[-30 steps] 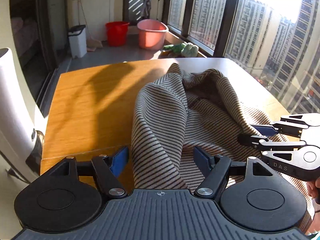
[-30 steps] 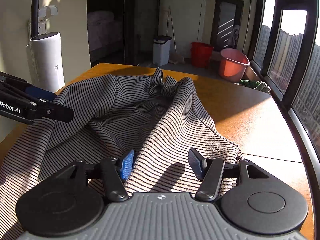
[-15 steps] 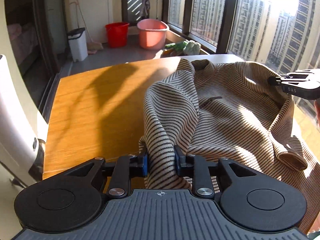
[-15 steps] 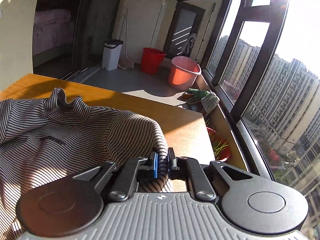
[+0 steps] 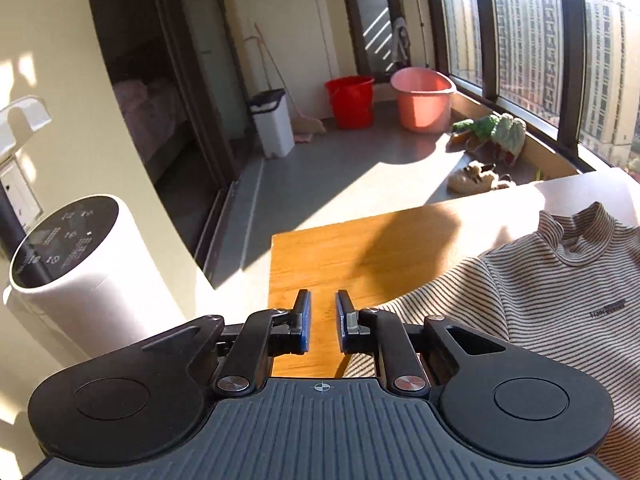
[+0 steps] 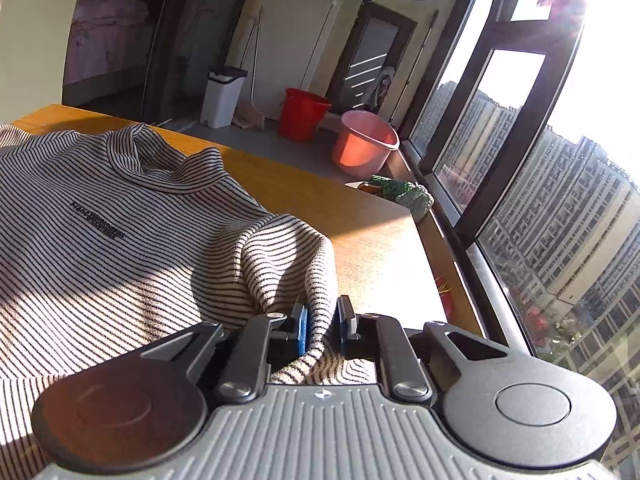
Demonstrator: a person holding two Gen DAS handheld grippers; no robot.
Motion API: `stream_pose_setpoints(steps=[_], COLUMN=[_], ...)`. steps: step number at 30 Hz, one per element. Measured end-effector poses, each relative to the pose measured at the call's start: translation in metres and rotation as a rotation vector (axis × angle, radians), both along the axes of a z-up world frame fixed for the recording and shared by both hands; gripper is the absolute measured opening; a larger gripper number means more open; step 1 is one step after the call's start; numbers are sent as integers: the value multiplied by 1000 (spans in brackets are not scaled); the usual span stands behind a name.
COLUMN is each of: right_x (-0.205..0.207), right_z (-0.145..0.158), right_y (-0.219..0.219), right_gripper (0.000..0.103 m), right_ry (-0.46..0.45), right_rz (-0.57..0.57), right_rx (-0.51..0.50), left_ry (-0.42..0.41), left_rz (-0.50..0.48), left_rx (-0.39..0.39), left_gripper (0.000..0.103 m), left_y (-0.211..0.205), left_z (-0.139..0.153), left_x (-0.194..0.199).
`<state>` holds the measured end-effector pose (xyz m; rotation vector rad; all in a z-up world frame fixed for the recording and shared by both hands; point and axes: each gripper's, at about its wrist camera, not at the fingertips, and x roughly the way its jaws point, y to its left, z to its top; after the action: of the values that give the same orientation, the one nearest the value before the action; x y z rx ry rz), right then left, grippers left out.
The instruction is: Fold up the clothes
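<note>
Lying spread across the wooden table [image 5: 320, 264], the striped sweater [image 6: 120, 240] had its high collar toward the far edge and a small dark line of print on the chest. The right gripper [image 6: 322, 320] had its 2 fingers pinched nearly together on a bunched fold of the sweater's near right edge, cloth running up between the blue pads and draping over them. The left gripper [image 5: 322, 320] stood narrow, its 2 fingers a small gap apart with only bare tabletop seen between them; the sweater lay just beside its right finger, and no cloth showed in that gap. Beyond the table sat a white bin [image 5: 274, 124], a red bucket [image 5: 350, 100] and a pink basin [image 5: 422, 98] on the sunlit balcony floor. A white cylindrical appliance [image 5: 76, 264] stood at the left.
</note>
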<state>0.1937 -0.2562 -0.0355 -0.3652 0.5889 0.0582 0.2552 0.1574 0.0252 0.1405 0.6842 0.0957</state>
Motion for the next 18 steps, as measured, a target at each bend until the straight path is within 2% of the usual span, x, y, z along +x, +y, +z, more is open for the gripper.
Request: stream_pose_setpoints(steps=[1, 3, 5, 7, 8, 9, 11, 12, 14, 16, 17, 18], right_x=[-1, -12, -33, -59, -74, -87, -115, -124, -142, -144, -141, -136], right_z=[4, 20, 35, 48, 51, 52, 50, 46, 29, 10, 2, 0], right_y=[-2, -9, -11, -10, -9, -5, 6, 11, 29, 36, 36, 28], right_gripper=[14, 17, 23, 43, 61, 74, 81, 81, 80, 68, 55, 55], right_ry=[-2, -24, -27, -7, 6, 16, 47, 66, 91, 106, 112, 117], right_rz=[1, 13, 54, 130, 173, 215, 305, 334, 378, 359, 345, 312], right_rx=[13, 66, 122, 178, 199, 209, 223, 216, 136, 55, 34, 74], left_ry=[-2, -7, -3, 18, 34, 57, 91, 115, 162, 153, 150, 146], left_rz=[-6, -42, -118, -198, -236, -283, -343, -356, -345, -316, -301, -277], left_rx=[-35, -77, -131, -204, -233, -265, -291, -294, -307, -321, -319, -324], left_gripper=[34, 43, 50, 59, 61, 62, 65, 67, 66, 69, 69, 70], left_y=[3, 0, -9, -25, -33, -44, -62, -70, -85, -91, -93, -95], left_z=[5, 11, 17, 12, 6, -2, -19, -30, -52, -62, -63, -64], left_x=[-9, -29, -53, -72, -78, -85, -93, -96, -99, -104, -107, -112])
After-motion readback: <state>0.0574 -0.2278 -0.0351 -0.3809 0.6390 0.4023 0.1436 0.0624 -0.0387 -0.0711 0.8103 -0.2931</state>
